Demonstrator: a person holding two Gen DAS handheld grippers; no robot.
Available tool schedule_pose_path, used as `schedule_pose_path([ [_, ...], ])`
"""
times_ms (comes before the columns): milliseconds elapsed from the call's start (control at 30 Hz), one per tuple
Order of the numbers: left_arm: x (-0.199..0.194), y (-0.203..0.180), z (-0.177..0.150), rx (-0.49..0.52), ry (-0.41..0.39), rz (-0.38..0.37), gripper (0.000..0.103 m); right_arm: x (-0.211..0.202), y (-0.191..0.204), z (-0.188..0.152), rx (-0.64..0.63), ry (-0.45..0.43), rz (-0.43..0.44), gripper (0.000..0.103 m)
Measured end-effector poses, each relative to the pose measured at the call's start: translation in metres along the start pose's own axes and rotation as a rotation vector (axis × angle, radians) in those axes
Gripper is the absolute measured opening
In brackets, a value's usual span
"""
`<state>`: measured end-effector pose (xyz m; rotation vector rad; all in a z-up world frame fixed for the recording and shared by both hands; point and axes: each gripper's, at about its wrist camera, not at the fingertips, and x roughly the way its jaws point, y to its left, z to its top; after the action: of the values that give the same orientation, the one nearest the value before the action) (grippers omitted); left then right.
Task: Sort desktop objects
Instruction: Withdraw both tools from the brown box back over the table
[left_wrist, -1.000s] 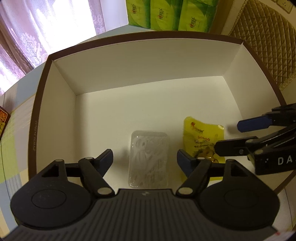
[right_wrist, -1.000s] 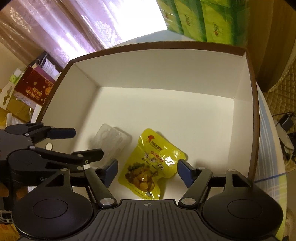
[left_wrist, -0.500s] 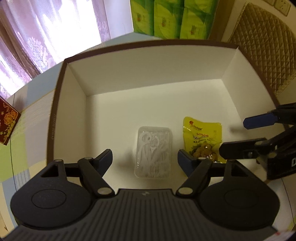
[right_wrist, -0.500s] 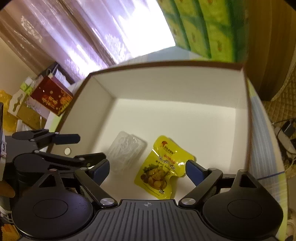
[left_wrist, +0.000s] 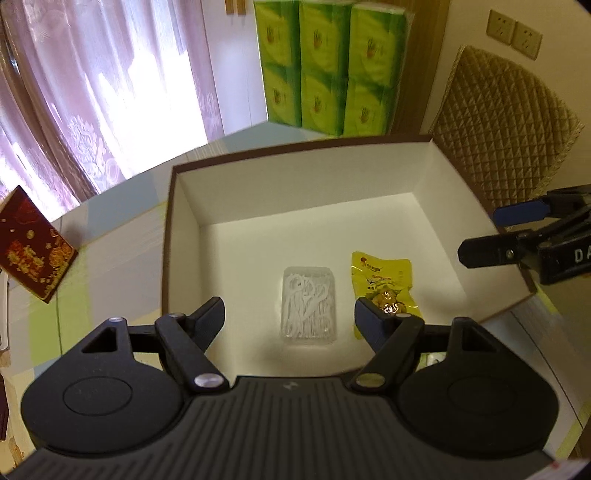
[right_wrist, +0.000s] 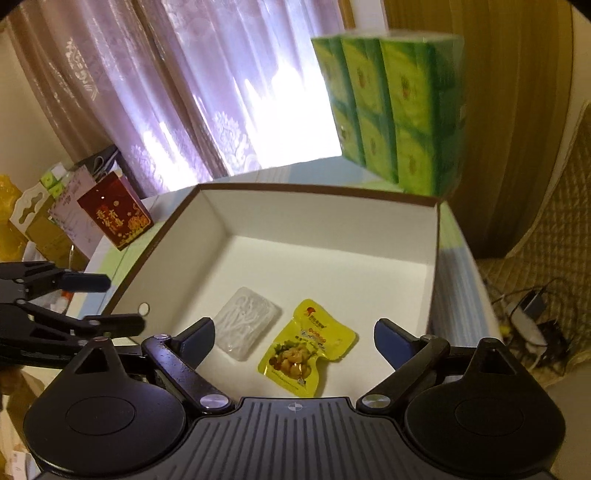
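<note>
The left gripper (left_wrist: 289, 320) hangs above the white box (left_wrist: 295, 184) on the worktop, fingers spread and empty. Inside lie a clear plastic case (left_wrist: 309, 302) and, just beside it, a yellow snack pouch (left_wrist: 382, 284); the right gripper (right_wrist: 294, 339), fingers just opened wider, holds nothing

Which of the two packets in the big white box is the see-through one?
The clear plastic packet of white floss picks is the see-through one. It lies flat beside the yellow snack pouch, which is solid coloured and printed, in the white box.
</note>
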<state>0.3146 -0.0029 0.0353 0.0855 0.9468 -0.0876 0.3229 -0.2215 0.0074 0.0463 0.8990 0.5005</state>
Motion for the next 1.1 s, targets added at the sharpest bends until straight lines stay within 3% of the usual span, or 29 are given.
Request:
schedule_pose_path([
  [233, -0.044, 0.003, -0.027, -0.027, -0.062, -0.029, 0.074, -0.034, 0.010, -0.026, -0.015, -0.077, -0.019, 0.092],
  [467, -0.079, 0.014, -0.068, -0.116, -0.091, -0.052, 0.074, -0.054, 0.013, -0.062, 0.037, -0.100, -0.020, 0.094],
  [733, -0.096, 0.017, -0.123, -0.215, -0.081, -0.070, 0.074, -0.054, 0.014, -0.115, 0.131, -0.034, 0.019, 0.094],
  [967, -0.085, 0.020, -0.169, -0.399, -0.045, -0.146, 0.074, -0.038, 0.018, -0.159, 0.184, 0.076, 0.021, 0.094],
  [1100, -0.079, 0.012, -0.186, -0.413, -0.011, -0.124, 0.074, -0.036, 0.023, -0.177, 0.182, 0.107, 0.014, 0.094],
])
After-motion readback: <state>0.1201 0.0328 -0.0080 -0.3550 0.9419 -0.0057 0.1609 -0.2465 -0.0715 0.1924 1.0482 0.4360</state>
